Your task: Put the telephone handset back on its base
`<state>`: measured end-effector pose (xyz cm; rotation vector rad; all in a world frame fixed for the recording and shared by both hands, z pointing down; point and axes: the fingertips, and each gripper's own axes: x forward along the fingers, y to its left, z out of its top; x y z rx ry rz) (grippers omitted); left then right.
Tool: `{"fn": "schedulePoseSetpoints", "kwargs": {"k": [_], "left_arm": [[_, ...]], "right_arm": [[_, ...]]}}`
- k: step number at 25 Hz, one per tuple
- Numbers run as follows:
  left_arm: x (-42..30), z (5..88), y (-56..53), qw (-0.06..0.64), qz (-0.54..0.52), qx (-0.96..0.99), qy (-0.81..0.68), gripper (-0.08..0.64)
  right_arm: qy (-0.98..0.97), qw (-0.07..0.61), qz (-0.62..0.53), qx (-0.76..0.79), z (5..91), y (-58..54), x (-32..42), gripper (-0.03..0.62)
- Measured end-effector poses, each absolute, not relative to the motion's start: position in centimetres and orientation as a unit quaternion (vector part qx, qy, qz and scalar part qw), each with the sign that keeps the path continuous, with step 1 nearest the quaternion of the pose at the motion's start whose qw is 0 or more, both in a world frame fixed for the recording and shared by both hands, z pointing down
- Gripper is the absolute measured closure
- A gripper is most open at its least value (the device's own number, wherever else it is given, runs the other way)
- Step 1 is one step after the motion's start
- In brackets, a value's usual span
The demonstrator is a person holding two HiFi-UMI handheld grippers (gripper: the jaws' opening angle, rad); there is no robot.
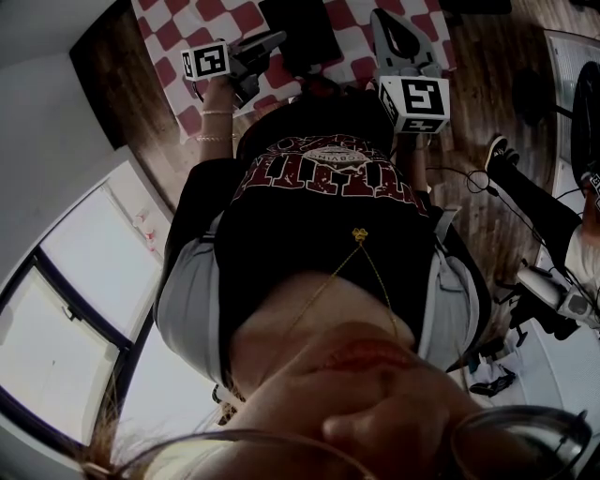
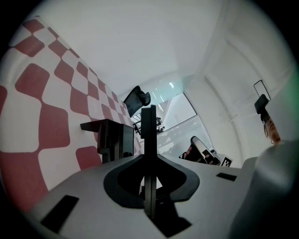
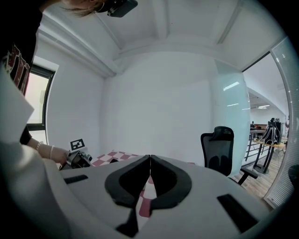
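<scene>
— Head view?
— Looking steeply down past a black T-shirt (image 1: 328, 216) to a checked cloth (image 1: 178, 28). Reaching in over the cloth's near edge with the left gripper (image 1: 272, 42) and the right gripper (image 1: 384, 23). Finding the telephone (image 1: 300, 33) as a dark shape on the cloth between them. Failing to tell handset from base.

— Left gripper view?
— Showing jaws pressed flat together, gripping nothing. Tilting sideways, with the cloth (image 2: 46, 116) along the left. Catching a black boxy shape, apparently the telephone (image 2: 110, 135), on the cloth just beyond the jaws. Glimpsing an office chair (image 2: 136, 100) past the cloth's far edge.

— Right gripper view?
— Showing jaws closed as well, clamping nothing. Hovering above the cloth, with the left gripper over the cloth's far side.
</scene>
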<state>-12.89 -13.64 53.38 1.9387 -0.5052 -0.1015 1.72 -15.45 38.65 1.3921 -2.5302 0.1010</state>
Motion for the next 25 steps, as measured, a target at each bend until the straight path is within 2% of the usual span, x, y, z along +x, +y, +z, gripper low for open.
{"fn": "schedulePoseSetpoints", "kwargs": {"k": [25], "left_arm": [[-13.1, 56.9, -14.0, 0.566, -0.035, 0.790, -0.234, 0.479]], "right_arm": [[-0.860, 0.129, 0.039, 0.492, 38.9, -15.4, 3.0, 0.574]]}}
